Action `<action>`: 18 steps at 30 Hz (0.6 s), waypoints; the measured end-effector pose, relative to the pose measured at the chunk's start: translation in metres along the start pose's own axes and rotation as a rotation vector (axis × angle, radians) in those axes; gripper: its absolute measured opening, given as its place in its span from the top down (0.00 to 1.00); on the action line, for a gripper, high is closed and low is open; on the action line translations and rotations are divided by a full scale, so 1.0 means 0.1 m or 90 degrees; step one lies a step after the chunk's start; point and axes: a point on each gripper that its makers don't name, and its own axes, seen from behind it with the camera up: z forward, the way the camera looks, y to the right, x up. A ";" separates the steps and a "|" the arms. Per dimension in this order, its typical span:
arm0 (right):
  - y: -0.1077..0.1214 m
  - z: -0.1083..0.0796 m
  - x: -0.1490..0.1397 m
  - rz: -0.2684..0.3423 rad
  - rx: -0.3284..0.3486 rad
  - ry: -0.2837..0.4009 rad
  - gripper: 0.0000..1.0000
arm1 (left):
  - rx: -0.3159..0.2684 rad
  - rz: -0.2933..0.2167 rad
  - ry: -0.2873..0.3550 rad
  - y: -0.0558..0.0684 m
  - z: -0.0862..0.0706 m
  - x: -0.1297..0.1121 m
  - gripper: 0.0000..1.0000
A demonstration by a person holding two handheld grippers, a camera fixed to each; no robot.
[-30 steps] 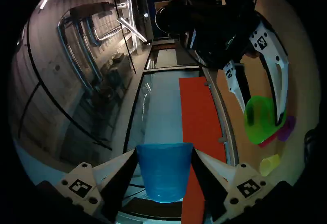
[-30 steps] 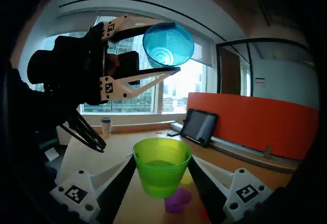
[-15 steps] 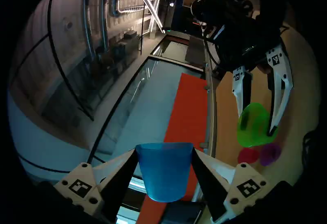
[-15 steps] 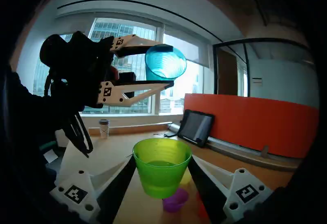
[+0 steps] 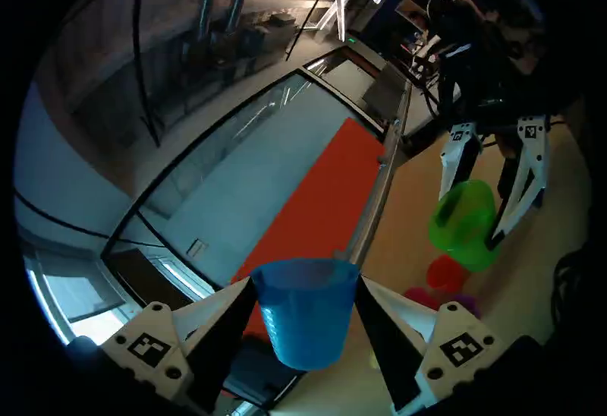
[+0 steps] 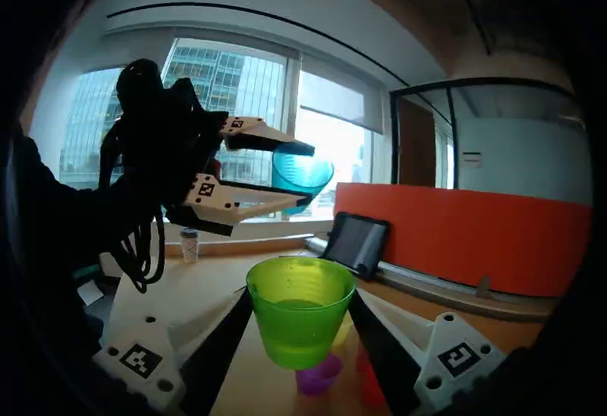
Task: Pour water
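Below, at 6 o'clock in the right gripper view: pale desk (image 6: 190,294), backed at 3 o'clock by an orange partition (image 6: 485,241). Up at 10 o'clock, left gripper (image 6: 307,174), closed on the blue cup (image 6: 300,181), both fingers pressing its wall. Nearest the lens, right gripper (image 6: 301,298), clamped on the green cup (image 6: 300,325). Under that, a small purple cup (image 6: 317,378) on the desk.

Looks like the pouring step: blue cup tipped well over, mouth toward 4 o'clock, hanging above the green cup and apart from it. No stream visible. Next, probably: carry the blue rim squarely over the green mouth before tipping further, or, if empty, level it. Either way, keep the green cup upright and steady.

Blue cup: translucent, ribbed inside, no water to be made out. Green cup: translucent, upright, shallow pool of liquid low inside.
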 end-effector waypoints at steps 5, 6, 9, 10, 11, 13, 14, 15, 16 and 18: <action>0.01 -0.06 0.02 -0.006 -0.007 -0.001 0.10 | -0.018 -0.061 -0.021 0.08 -0.01 -0.12 0.13; 0.01 -0.07 0.03 -0.007 -0.009 -0.002 0.10 | -0.022 -0.074 -0.025 0.09 -0.01 -0.16 0.13; 0.01 -0.09 0.04 -0.010 -0.013 -0.003 0.10 | -0.031 -0.112 -0.038 0.12 -0.01 -0.25 0.13; 0.00 -0.10 0.05 -0.011 -0.014 -0.003 0.10 | -0.036 -0.128 -0.043 0.14 -0.01 -0.29 0.13; 0.00 -0.11 0.05 -0.011 -0.014 -0.003 0.10 | -0.040 -0.142 -0.047 0.16 -0.01 -0.33 0.13; 0.01 -0.12 0.05 -0.013 -0.016 -0.005 0.10 | -0.047 -0.172 -0.052 0.19 -0.02 -0.39 0.12; 0.01 -0.13 0.05 -0.014 -0.017 -0.005 0.10 | -0.050 -0.187 -0.054 0.20 -0.02 -0.41 0.12; 0.01 -0.14 0.05 -0.014 -0.018 -0.007 0.10 | -0.052 -0.199 -0.055 0.21 -0.02 -0.43 0.12; 0.02 -0.15 0.04 -0.015 -0.019 -0.008 0.10 | -0.054 -0.212 -0.056 0.23 -0.03 -0.45 0.12; 0.02 -0.16 0.03 -0.016 -0.020 -0.011 0.10 | -0.059 -0.236 -0.058 0.27 -0.03 -0.48 0.12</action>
